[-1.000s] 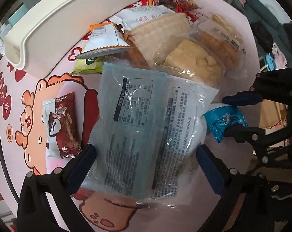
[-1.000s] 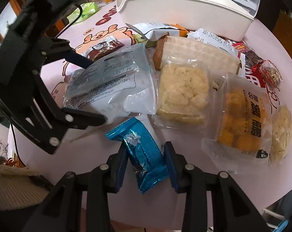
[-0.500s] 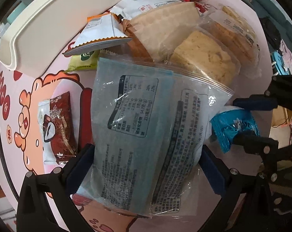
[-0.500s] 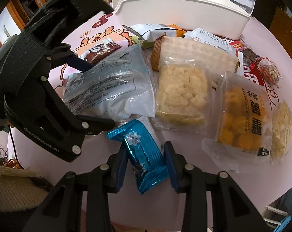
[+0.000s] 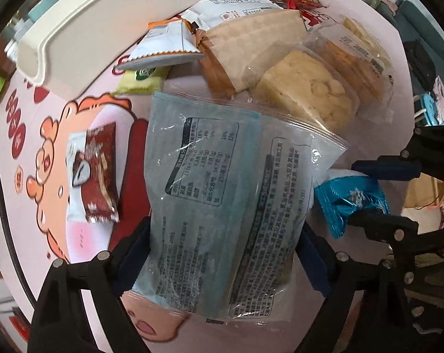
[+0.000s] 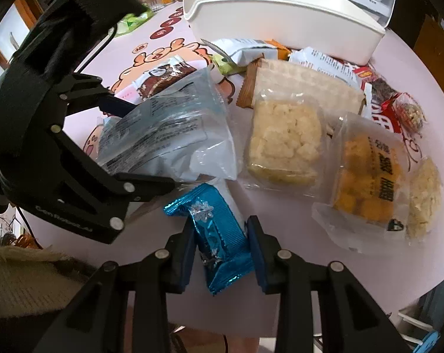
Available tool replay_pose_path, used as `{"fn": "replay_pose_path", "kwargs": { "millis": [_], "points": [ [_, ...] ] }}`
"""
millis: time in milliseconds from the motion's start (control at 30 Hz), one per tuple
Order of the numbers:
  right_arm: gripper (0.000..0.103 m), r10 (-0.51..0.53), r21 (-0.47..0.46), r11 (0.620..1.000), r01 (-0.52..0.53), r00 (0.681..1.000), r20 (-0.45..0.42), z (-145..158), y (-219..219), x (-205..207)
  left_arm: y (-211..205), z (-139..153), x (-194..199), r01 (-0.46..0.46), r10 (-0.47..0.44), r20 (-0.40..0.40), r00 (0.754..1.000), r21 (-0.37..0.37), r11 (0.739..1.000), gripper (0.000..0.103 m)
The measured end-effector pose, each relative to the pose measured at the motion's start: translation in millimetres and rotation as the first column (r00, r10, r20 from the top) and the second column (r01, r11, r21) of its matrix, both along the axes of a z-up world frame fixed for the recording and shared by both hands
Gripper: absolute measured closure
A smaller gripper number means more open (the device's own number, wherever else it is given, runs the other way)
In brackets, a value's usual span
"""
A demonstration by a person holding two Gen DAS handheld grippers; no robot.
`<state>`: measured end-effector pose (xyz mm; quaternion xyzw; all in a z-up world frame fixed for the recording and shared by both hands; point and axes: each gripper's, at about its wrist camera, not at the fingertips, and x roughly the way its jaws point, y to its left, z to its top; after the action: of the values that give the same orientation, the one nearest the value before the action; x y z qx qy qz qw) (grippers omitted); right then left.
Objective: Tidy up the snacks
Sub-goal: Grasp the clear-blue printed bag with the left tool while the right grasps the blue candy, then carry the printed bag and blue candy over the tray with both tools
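Left gripper jaws, just closing, straddle the pale blue bag, its long axis running away from them, pads meeting its sides. Right gripper jaws clamp the blue foil packet above the table.

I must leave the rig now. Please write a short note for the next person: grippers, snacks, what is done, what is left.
Left gripper: jaws have just been closing around the clear bag, pads at its sides.
Right gripper: shut on the blue pack.
Other snacks lie loose on the table, in front of the white bin.
Done: no snack seen in the bin; its inside is not visible.
Left: move both packs, then the rest.
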<state>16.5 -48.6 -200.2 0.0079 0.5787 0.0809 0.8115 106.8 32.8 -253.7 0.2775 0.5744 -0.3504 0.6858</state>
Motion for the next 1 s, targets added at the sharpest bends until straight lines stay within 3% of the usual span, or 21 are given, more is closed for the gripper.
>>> {"fn": "replay_pose_path", "kwargs": {
  "millis": [233,333,600,867,1000],
  "points": [
    [0.069,0.017,-0.018,1.000,-0.015,0.997,0.078,40.8,-3.2,-4.8,20.9,31.6,-3.3,-0.052,0.055,0.029,0.998,-0.075,0.996,0.014],
    [0.069,0.010,-0.039,0.999,-0.005,0.991,0.133,64.6,-7.6,-2.4,28.8,54.3,-4.5,-0.083,0.090,0.044,0.995,-0.140,0.987,0.014],
    [0.069,-0.080,-0.074,0.992,0.105,0.956,0.281,123.9,-34.5,23.7,35.8,137.2,8.8,-0.122,0.171,0.139,0.976,-0.306,0.944,0.014],
    [0.069,-0.144,-0.046,0.983,0.178,0.901,0.410,163.5,-69.0,68.5,14.6,193.8,29.3,-0.186,0.280,0.219,0.935,-0.368,0.911,0.014],
    [0.069,-0.174,-0.033,0.977,0.209,0.886,0.430,171.5,-89.0,101.9,3.2,215.6,46.3,-0.238,0.354,0.269,0.896,-0.381,0.893,0.014]
  ]
}}
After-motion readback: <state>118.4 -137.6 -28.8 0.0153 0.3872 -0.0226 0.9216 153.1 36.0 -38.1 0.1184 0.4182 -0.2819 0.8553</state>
